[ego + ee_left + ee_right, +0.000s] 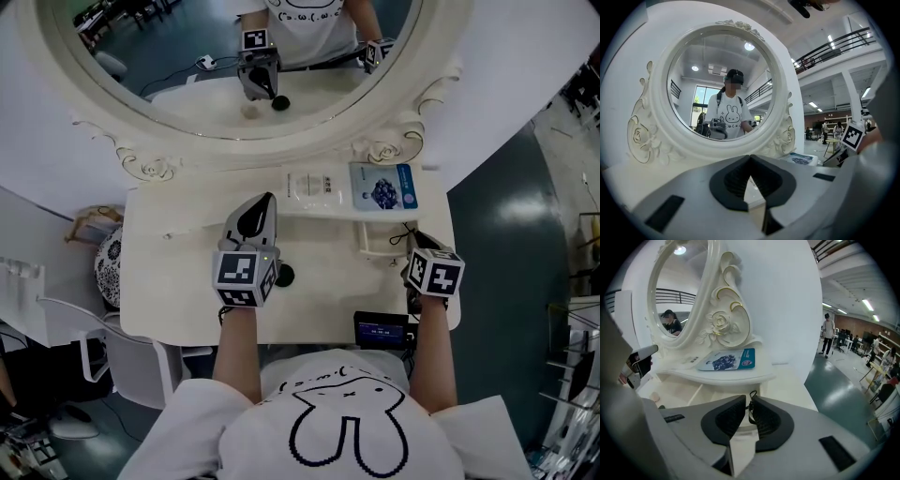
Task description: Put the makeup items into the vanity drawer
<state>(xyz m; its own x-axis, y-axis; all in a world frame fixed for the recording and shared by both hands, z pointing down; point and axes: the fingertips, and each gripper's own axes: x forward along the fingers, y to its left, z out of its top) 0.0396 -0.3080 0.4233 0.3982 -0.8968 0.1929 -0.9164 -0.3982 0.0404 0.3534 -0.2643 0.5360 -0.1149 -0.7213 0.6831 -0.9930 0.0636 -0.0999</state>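
On the vanity's raised shelf [337,208] lie a white sachet [314,185] and a blue sachet [382,186]; the blue sachet [725,359] also shows in the right gripper view. Under the shelf sits a small drawer [380,246] with a black loop handle [751,409]. My right gripper [749,401] is at that handle: the loop stands in the narrow gap between the jaws, which are slightly parted. My left gripper [265,200] hovers over the tabletop left of the drawer, shut and empty, pointing at the mirror [722,79]. A small black round item [284,276] lies beside it.
The white vanity table [169,281] ends just in front of me, where a dark device with a lit screen [380,330] sits. A white chair [112,356] and a patterned round object [108,267] stand to the left. People walk in the hall to the right.
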